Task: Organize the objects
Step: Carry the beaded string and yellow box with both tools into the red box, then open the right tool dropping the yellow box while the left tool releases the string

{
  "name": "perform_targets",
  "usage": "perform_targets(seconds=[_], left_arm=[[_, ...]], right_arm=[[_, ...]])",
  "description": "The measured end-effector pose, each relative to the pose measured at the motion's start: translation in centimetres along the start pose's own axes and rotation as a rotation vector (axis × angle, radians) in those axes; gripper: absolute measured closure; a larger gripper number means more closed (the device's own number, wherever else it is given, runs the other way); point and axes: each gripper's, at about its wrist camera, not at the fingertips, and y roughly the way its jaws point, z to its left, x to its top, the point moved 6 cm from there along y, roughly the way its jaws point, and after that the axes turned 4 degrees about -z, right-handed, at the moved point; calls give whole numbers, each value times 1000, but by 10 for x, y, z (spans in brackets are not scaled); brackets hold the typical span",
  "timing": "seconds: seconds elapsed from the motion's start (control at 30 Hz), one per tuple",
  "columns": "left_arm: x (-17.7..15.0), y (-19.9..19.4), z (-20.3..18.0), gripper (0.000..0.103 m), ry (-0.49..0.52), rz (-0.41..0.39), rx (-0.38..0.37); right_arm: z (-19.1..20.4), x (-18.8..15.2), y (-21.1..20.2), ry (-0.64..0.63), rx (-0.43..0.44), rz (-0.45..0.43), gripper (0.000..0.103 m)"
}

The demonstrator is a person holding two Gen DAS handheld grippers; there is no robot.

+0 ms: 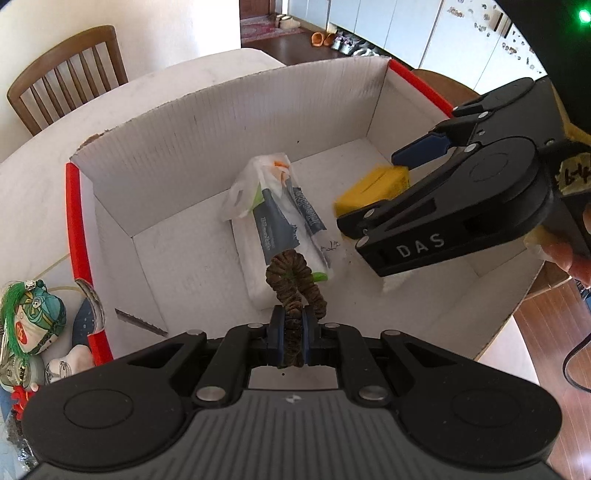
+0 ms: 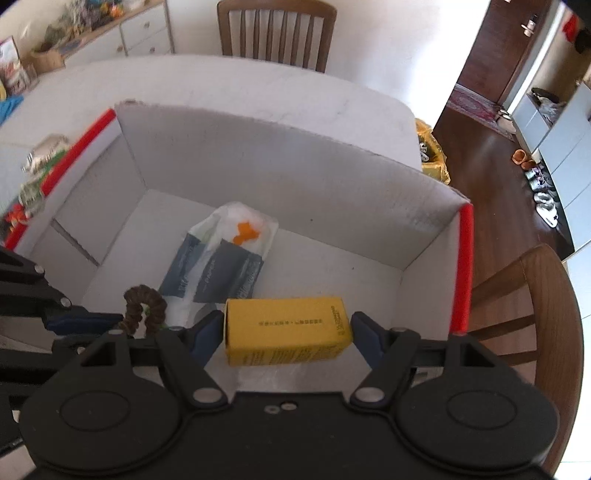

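A white cardboard box [image 1: 258, 122] [image 2: 295, 177] with red edge strips stands open on the table. On its floor lies a plastic-wrapped tissue pack [image 1: 280, 221] [image 2: 225, 254]. My left gripper [image 1: 293, 321] is shut on a brown scrunchie [image 1: 291, 273] [image 2: 144, 299], which hangs over the pack's near end. My right gripper [image 2: 288, 325] [image 1: 369, 190] reaches into the box from the right, its blue pads pressed on the two ends of a yellow carton [image 2: 288, 332] [image 1: 384, 179]. The carton hangs a little above the box floor.
A white table [image 1: 37, 192] carries the box. Left of the box lie a pouch with a green tassel [image 1: 33, 321] and small trinkets. Wooden chairs [image 1: 66, 77] [image 2: 273, 29] [image 2: 535, 314] stand around the table. Wood floor lies to the right.
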Motion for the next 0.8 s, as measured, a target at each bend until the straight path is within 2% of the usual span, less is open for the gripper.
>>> perform_targets(seconds=[0.13, 0.37, 0.8], left_arm=[[-1, 3, 0, 94, 3, 15, 6], [-4, 1, -1, 94, 9, 13, 12], [-3, -19, 4, 91, -41, -56, -13]], right_arm=[[5, -2, 8, -23, 4, 23, 36], [0, -5, -2, -3, 21, -3, 34], [-3, -15, -50, 57, 67, -131, 30]])
